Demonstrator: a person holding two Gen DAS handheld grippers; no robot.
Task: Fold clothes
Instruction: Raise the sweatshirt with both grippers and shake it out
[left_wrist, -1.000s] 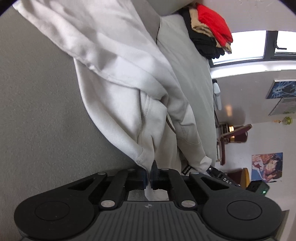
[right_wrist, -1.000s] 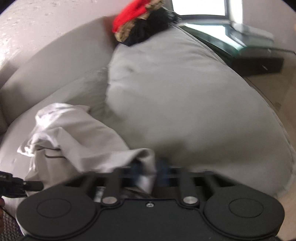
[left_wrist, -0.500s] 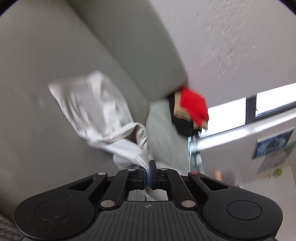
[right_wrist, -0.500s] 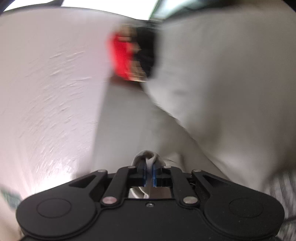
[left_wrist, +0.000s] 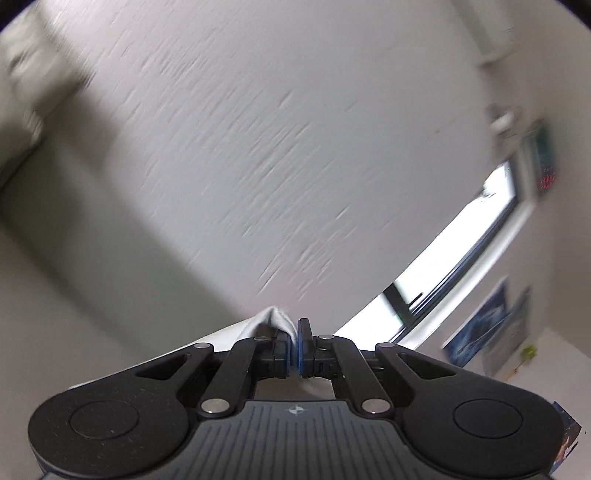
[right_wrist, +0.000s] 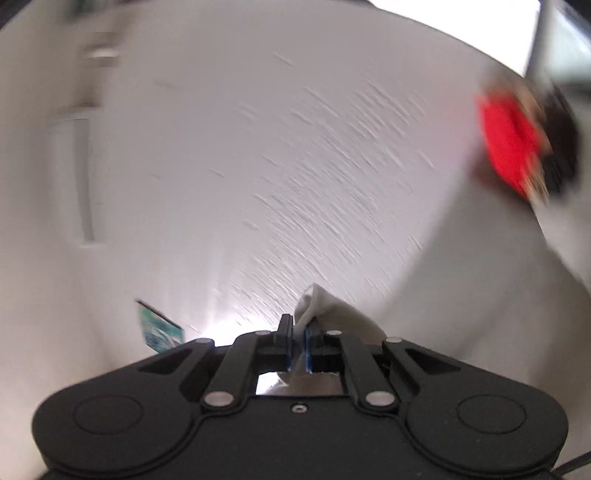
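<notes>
Both grippers have swung up off the sofa and now face the textured wall (left_wrist: 277, 147). The left gripper (left_wrist: 294, 349) and right gripper (right_wrist: 299, 343) each stay clenched on the white garment (right_wrist: 325, 306), lifted clear.

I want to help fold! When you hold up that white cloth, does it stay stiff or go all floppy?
Probably floppy: the white cloth bunches into soft folds where the left tongs pinch it. It likely sags between grips, since the right tongs pinch another crumpled bit. It seems light and thin, as both tongs are nearly closed on it.
</notes>
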